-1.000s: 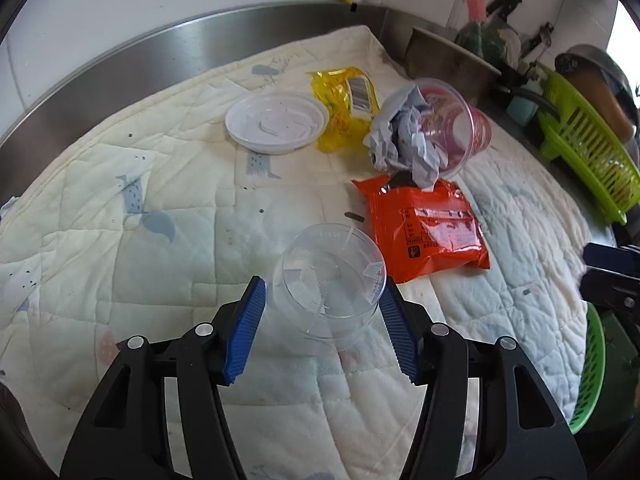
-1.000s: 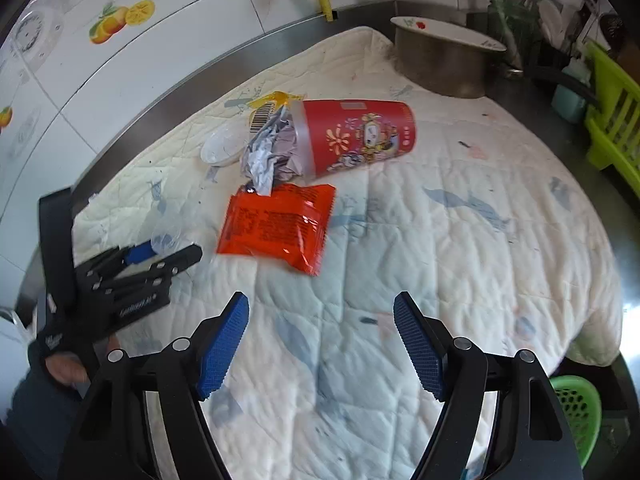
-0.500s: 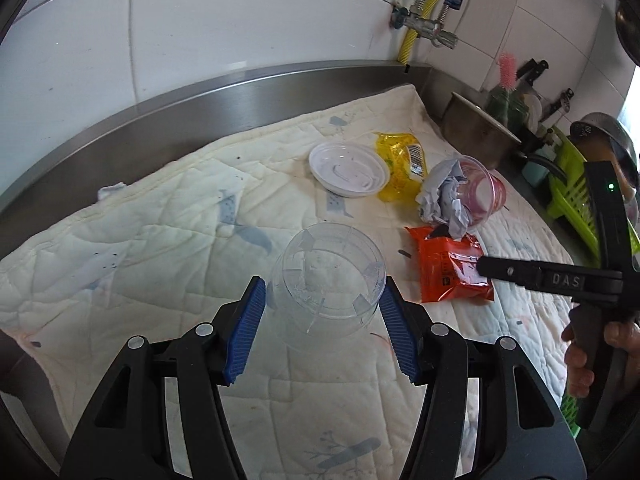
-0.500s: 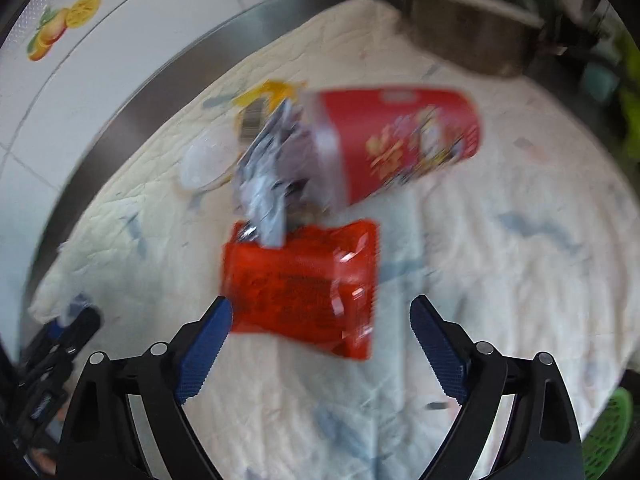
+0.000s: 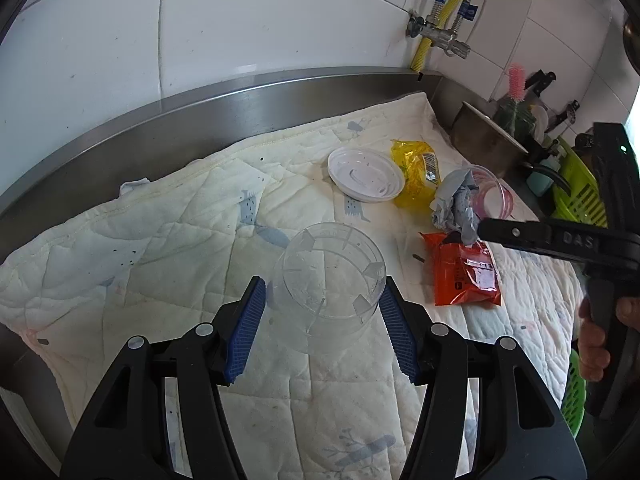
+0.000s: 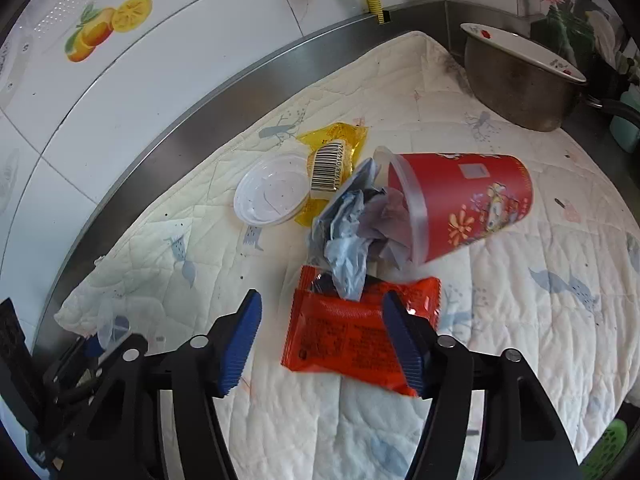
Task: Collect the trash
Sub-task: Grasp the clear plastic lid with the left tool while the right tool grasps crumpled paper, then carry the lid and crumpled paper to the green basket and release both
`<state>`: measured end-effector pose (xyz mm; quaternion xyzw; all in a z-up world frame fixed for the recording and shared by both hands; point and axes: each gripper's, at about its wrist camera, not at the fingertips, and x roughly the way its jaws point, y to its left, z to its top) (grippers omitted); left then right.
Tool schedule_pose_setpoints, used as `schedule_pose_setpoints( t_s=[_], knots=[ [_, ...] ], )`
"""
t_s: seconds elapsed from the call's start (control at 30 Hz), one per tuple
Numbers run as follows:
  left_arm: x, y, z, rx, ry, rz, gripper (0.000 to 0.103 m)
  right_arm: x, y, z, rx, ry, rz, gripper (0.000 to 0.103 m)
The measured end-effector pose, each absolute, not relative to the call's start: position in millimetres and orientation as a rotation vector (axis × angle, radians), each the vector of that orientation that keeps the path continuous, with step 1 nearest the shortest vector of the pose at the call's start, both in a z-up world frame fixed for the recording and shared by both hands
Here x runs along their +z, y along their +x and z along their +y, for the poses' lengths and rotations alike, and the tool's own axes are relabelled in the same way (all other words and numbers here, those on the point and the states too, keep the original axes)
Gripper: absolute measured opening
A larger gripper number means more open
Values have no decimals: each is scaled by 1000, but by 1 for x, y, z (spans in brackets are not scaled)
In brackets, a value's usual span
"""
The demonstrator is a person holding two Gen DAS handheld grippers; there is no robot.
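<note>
My left gripper (image 5: pixel 322 314) pinches a clear plastic cup (image 5: pixel 329 276) above the quilted tabletop (image 5: pixel 168 248). My right gripper (image 6: pixel 322 338), its fingers just narrowed yet apart, now straddles the orange snack packet (image 6: pixel 352 336), its right edge hidden behind one finger; contact unclear. Crumpled paper (image 6: pixel 352 224) spills from the red cup (image 6: pixel 468 204).

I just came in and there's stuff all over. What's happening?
Someone is picking up trash with two hand-held tools. The left tool grips a clear cup above the cloth. The right tool has just been closing over an orange packet, not pinching it yet. A red cup with crumpled paper, a lid and a yellow wrapper remain.
</note>
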<state>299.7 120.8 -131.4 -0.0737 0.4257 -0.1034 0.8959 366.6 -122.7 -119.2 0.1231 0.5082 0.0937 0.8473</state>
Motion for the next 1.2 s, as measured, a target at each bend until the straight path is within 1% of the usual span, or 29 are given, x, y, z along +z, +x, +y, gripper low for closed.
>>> schedule_pose_setpoints(
  t_s=[0.1,0.13,0.2,0.27,0.3,0.37,0.43,0.53,0.83,1.03,1.2],
  knots=[
    [-132,299,123,-211,-156,885,58,-125,379,-122,184,289,1074,56],
    [-133,298,124,-212,-161,886,58,-126,381,-121,179,288,1077,52],
    [-133,298,125,-212,-165,887,58,-131,388,-116,169,260,1084,50],
    [-133,298,125,-212,-163,888,58,-137,393,-114,145,234,1087,40],
    [-133,298,125,-213,-162,888,58,-140,394,-113,136,218,1086,37],
    [-133,298,125,-212,-162,888,58,-145,396,-114,141,210,1092,22],
    [-132,297,126,-209,-160,886,58,-144,392,-115,156,213,1081,18],
    [-129,295,128,-202,-163,882,58,-134,381,-118,173,212,1035,16],
    [-116,283,119,-217,-153,861,58,-84,329,-133,286,274,917,15],
    [-101,266,95,-270,-125,843,58,-60,268,-160,310,287,870,15],
    [-88,244,62,-335,-87,829,58,-65,200,-200,258,297,880,15]
  ],
)
